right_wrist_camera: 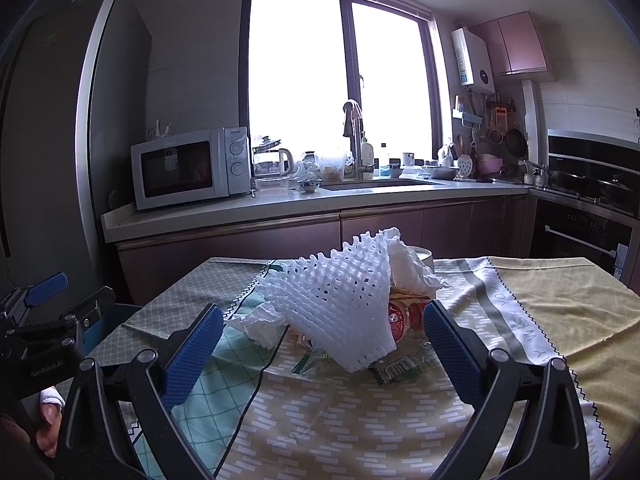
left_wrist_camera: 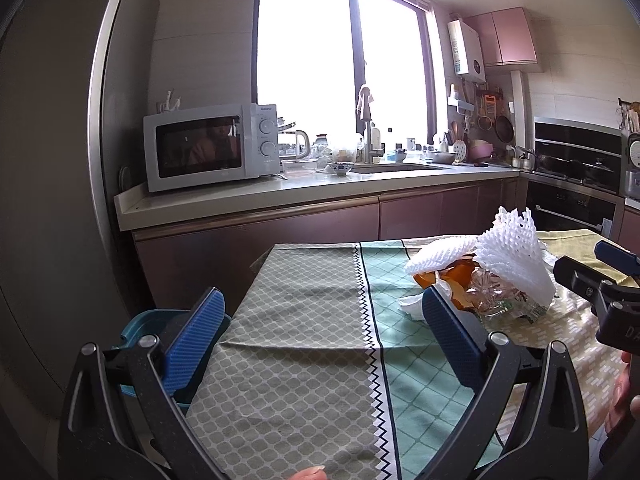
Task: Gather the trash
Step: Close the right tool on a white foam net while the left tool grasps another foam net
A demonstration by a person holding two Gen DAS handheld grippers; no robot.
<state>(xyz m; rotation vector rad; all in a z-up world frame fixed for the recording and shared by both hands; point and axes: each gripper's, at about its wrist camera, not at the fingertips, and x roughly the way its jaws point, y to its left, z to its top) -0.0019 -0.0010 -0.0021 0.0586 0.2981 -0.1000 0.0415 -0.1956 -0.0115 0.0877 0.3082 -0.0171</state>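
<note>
A heap of trash is seen on a worktop [right_wrist_camera: 560, 320] covered with patterned cloths in green, grey and yellow. The heap is topped by a white foam net sleeve [right_wrist_camera: 340, 304], beneath and beside which crumpled white tissue [right_wrist_camera: 260, 326] is spread. A red-labelled wrapper [right_wrist_camera: 400, 316] and a green packet with a barcode [right_wrist_camera: 396, 370] are partly covered by the net, and something orange [left_wrist_camera: 460, 276] and a clear cut-glass item [left_wrist_camera: 490, 292] are visible in the left wrist view. The right hand-held gripper [right_wrist_camera: 322, 344] is held with its blue-padded jaws spread wide on either side of the heap, nothing being clasped between them, and no contact with the trash can be made out. The left hand-held gripper [left_wrist_camera: 320, 332] is likewise held wide apart and empty above the grey-green cloth, with the heap just beyond its right finger. A blue bin [left_wrist_camera: 148, 322] is seen beside the worktop's left edge, behind the left finger. Fingertips of a hand [right_wrist_camera: 48, 416] are visible at the lower left of the right wrist view. In the background, a white microwave [left_wrist_camera: 208, 148] and a sink tap [left_wrist_camera: 366, 128] are placed on the kitchen counter under a bright window [left_wrist_camera: 340, 52].
</note>
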